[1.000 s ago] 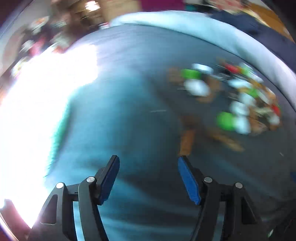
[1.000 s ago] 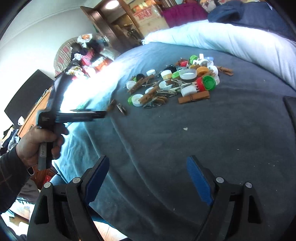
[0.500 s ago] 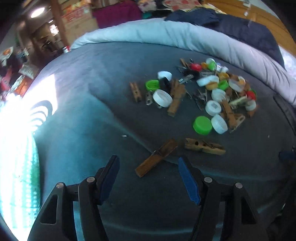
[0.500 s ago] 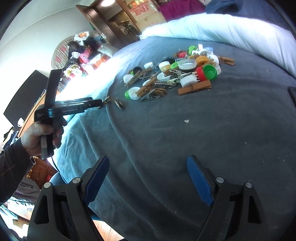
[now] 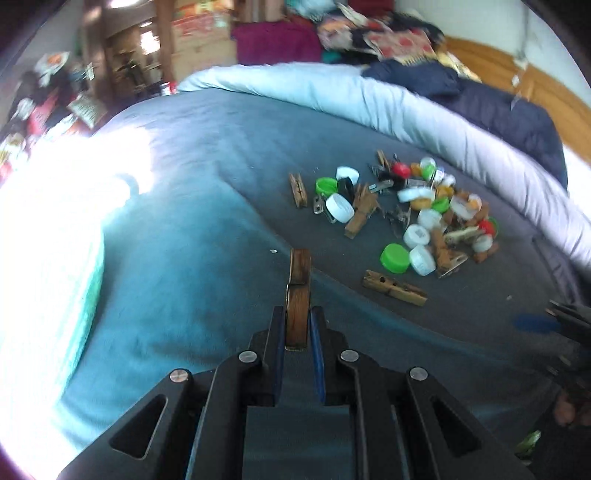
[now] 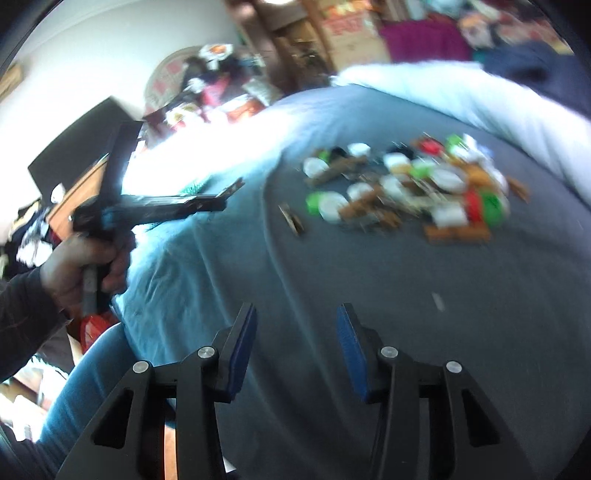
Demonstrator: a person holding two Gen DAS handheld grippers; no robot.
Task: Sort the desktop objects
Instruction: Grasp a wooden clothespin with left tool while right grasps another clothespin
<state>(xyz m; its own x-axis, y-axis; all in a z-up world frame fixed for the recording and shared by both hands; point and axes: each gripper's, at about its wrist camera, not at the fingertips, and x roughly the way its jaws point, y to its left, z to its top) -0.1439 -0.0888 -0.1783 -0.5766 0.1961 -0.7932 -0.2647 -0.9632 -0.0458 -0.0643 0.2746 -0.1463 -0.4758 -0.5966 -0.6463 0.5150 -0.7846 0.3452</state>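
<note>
My left gripper (image 5: pixel 297 317) is shut on a brown wooden clothespin (image 5: pixel 298 291), which stands on edge between the blue pads and points forward above the blue blanket. A pile of bottle caps and clothespins (image 5: pixel 413 206) lies ahead to the right, with one loose wooden clothespin (image 5: pixel 393 288) near it. In the right wrist view the same pile (image 6: pixel 406 188) is blurred, and the left gripper (image 6: pixel 231 190) shows side-on at the left in a hand. My right gripper (image 6: pixel 295 325) is open and empty above the blanket.
The blue blanket (image 5: pixel 184 258) covers a bed, with a pale rolled duvet (image 5: pixel 369 99) along the far side. Sunlight washes out the left part. Cluttered shelves and boxes (image 6: pixel 332 33) stand beyond the bed. A blue-jeaned leg (image 6: pixel 85 384) is at lower left.
My left gripper has closed on the wooden clothespin that lay between its open fingers and lifted it. My right gripper has swung, blurring its view, and its fingers have narrowed.
</note>
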